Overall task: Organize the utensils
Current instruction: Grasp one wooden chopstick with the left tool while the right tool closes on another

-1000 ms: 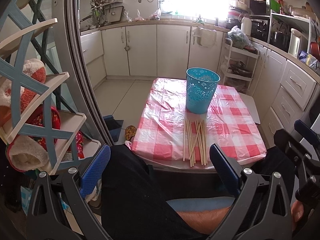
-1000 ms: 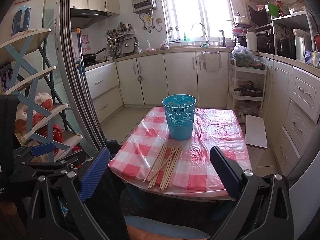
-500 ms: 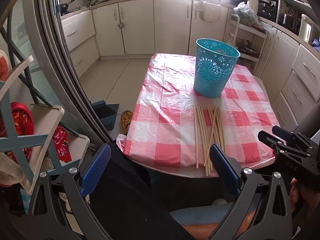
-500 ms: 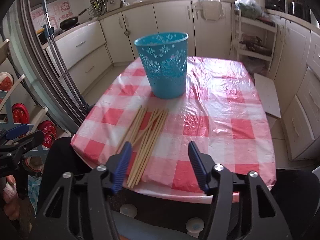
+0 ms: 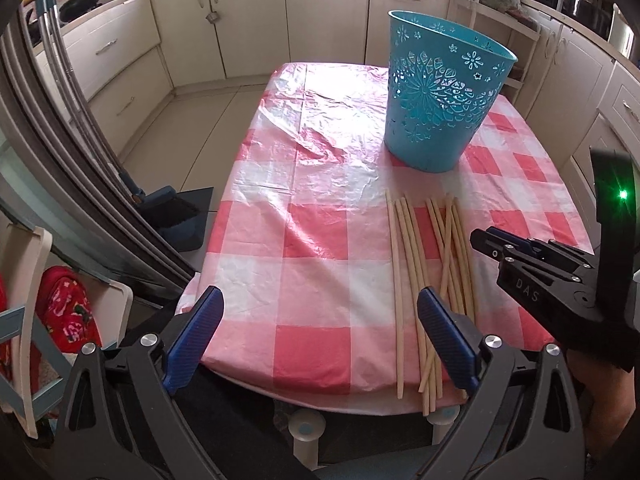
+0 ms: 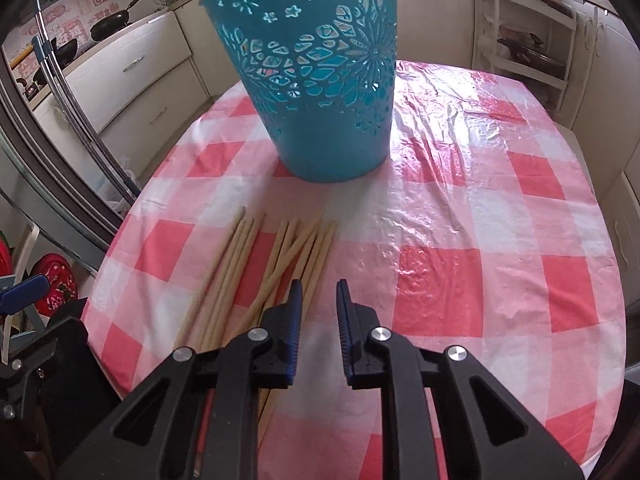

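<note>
My right tongs (image 6: 317, 304) cover the near ends of the chopsticks (image 6: 240, 272), and the blue basket (image 6: 320, 80) loses its rim to the picture's top edge. In the left view my left tongs' right finger (image 5: 446, 336) hides part of the chopsticks (image 5: 416, 272); the basket's (image 5: 436, 104) inside stays unseen.

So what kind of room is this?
Most likely a home kitchen. Cream cabinets line the walls, black frying pans sit on the counter, and a table with a red checked tablecloth holds wooden chopsticks beside a blue basket.
</note>
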### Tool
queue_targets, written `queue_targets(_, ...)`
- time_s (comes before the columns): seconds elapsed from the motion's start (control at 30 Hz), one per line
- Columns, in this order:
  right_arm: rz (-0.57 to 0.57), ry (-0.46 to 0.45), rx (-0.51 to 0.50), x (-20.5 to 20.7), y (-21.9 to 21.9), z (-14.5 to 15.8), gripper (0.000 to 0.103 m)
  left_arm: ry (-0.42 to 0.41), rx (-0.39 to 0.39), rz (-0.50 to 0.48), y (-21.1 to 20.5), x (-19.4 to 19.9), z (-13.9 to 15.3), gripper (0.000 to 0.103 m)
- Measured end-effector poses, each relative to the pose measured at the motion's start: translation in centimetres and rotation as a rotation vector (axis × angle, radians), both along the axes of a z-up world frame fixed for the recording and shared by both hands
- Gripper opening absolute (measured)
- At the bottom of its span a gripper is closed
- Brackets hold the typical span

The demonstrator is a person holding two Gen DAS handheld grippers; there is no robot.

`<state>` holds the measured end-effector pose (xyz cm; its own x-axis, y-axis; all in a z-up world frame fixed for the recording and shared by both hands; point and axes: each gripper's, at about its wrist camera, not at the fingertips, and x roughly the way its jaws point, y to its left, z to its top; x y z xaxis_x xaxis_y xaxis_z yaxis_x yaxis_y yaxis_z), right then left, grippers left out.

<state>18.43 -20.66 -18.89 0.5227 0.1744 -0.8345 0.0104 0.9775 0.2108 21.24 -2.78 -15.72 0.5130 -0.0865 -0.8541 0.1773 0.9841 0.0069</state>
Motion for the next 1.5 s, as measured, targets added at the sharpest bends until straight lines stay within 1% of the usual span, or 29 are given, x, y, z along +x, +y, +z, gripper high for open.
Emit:
queue_targets(0.1, 0.009, 0.004, -0.006, 0.5, -0.1, -0.6, 0.015, 0.015, 0.005, -0.007, -0.7, 1.1, -0.9, 0.094)
queue_targets(0.17, 0.02, -0.007, -0.028, 0.6, -0.2, -0.7, 0.014, 0.027, 0.007, -0.013, -1.3, 1.9, -1.6, 0.094)
queue_targets(0.23, 0.039, -0.003, -0.043, 0.9, -0.4, -0.9, 0.01, 0.043, 0.01, -0.021, -1.9, 2.9, -2.4, 0.093)
queue_targets(0.33, 0.051, 0.001, -0.029, 1.3, -0.7, -0.7, 0.01, 0.058, 0.009, -0.025, -2.6, 4.2, -3.2, 0.092)
queue_targets(0.43, 0.039, -0.004, 0.011, 1.5, -1.1, -0.5, 0.01, 0.063, 0.007, -0.017, -3.1, 5.3, -3.9, 0.092)
queue_targets(0.57, 0.06, -0.004, 0.011, 1.7, -0.5, -0.9, 0.01, 0.078, 0.041, -0.023, -3.9, 6.6, -5.2, 0.089)
queue_targets(0.67, 0.066, -0.003, 0.007, 1.9, -0.5, -0.8, 0.01, 0.096, 0.055, -0.029, -4.0, 7.1, -6.1, 0.087)
queue_targets(0.73, 0.065, 0.009, 0.03, 2.0, -0.8, -0.8, 0.01, 0.1, 0.065, -0.029, -4.1, 7.2, -6.5, 0.087)
queue_targets(0.77, 0.065, 0.013, 0.039, 2.1, -0.9, -0.9, 0.01, 0.093, 0.056, -0.029, -4.0, 7.2, -6.5, 0.087)
queue_targets(0.83, 0.073, 0.009, 0.028, 2.2, -0.8, -0.8, 0.01, 0.092, 0.049, -0.031, -3.8, 7.2, -6.6, 0.087)
queue_targets(0.97, 0.092, 0.002, 0.011, 2.5, -0.2, -0.8, 0.01, 0.081, 0.058, -0.034, -3.6, 7.5, -6.6, 0.087)
queue_targets(1.03, 0.105, 0.001, 0.001, 2.6, 0.3, -0.8, 0.01, 0.075, 0.055, -0.042, -3.8, 7.6, -6.5, 0.084)
queue_targets(1.1, 0.119, 0.005, -0.041, 2.6, 0.5, -0.7, 0.01, 0.074, 0.054, -0.045, -3.8, 7.8, -6.5, 0.081)
queue_targets(1.17, 0.139, 0.029, -0.065, 2.6, 0.2, -0.9, 0.01, 0.07, 0.059, -0.052, -3.9, 8.0, -6.4, 0.079)
queue_targets(1.23, 0.163, 0.03, -0.078, 2.4, -0.1, -0.9, 0.01, 0.069, 0.061, -0.061, -4.0, 8.0, -6.4, 0.077)
queue_targets(1.37, 0.179, 0.051, -0.067, 2.7, -0.6, -0.9, 0.01, 0.069, 0.053, -0.083, -4.4, 8.3, -6.3, 0.071)
queue_targets(1.43, 0.183, 0.053, -0.071, 2.9, -0.4, -0.8, 0.01, 0.07, 0.04, -0.097, -4.7, 8.6, -6.2, 0.064)
queue_targets(1.47, 0.203, 0.054, -0.082, 3.0, 0.0, -0.8, 0.01, 0.071, 0.028, -0.106, -4.9, 8.7, -6.2, 0.06)
queue_targets(1.5, 0.231, 0.058, -0.094, 2.9, 0.3, -0.8, 0.01, 0.068, 0.028, -0.115, -5.1, 8.8, -6.1, 0.053)
